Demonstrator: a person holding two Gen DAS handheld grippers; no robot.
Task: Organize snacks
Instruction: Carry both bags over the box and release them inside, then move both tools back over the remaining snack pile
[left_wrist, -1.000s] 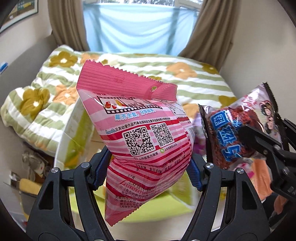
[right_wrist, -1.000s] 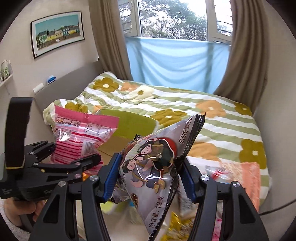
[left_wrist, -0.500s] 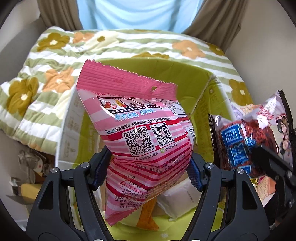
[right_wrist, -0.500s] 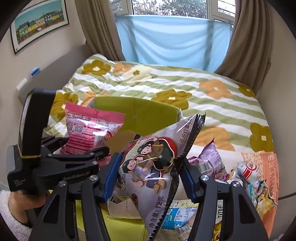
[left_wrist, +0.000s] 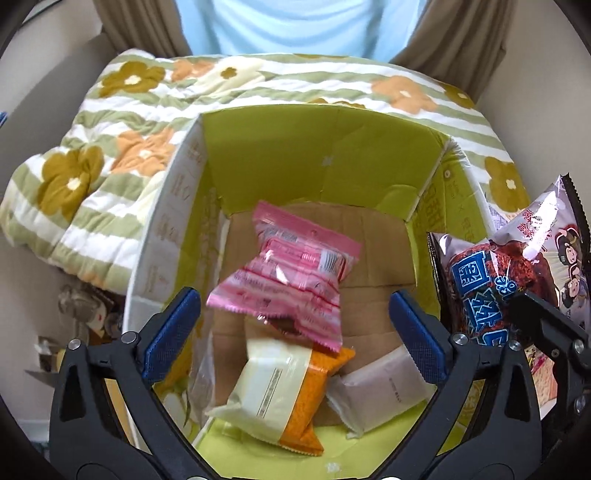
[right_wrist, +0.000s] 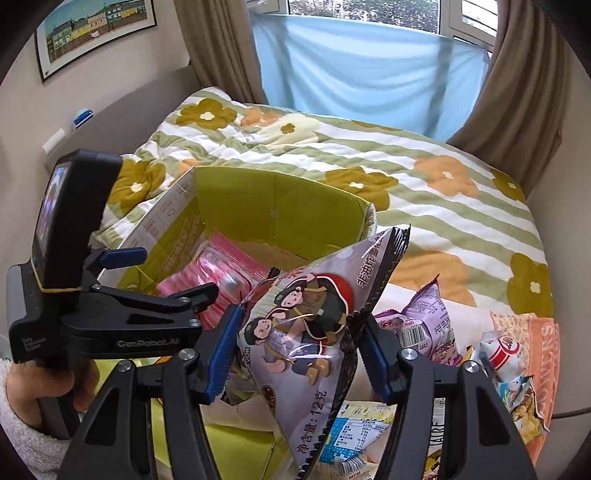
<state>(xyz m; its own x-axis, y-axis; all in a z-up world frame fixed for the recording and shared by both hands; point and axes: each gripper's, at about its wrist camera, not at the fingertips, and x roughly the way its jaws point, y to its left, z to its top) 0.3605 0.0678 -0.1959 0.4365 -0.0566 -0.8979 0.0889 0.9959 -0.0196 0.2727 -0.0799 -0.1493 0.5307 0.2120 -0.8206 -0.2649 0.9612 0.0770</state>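
- Left tongs (left_wrist: 295, 321): over the open box (left_wrist: 166, 236), pointing down into it. Jaws have just been opening and now stand wide, released; nothing is gripped between the blue pads (left_wrist: 171, 334).
- Pink packet (left_wrist: 291, 280): free of the pads, inside the box above the brown floor, tilted and slightly blurred; cannot tell whether it has come to rest.
- Box contents nearer the camera: cream-and-orange packet (left_wrist: 280, 398), white packet (left_wrist: 380, 387) just beside it.
- Right tongs (right_wrist: 299, 354): clenched on the silver cartoon packet (right_wrist: 314, 332), pads pressing both its sides; packet upright, slightly tilted.
- Silver packet sits just beside the box's right wall in the left view, outside the box.
- Box rests on the bed (right_wrist: 424, 177), on a flowered striped quilt.
- Loose snack pile (right_wrist: 436, 332) lies on the bed to the right of the box, behind the right tongs.
- A hand (right_wrist: 55, 384) in a fleecy white sleeve holds the left tool's grip.
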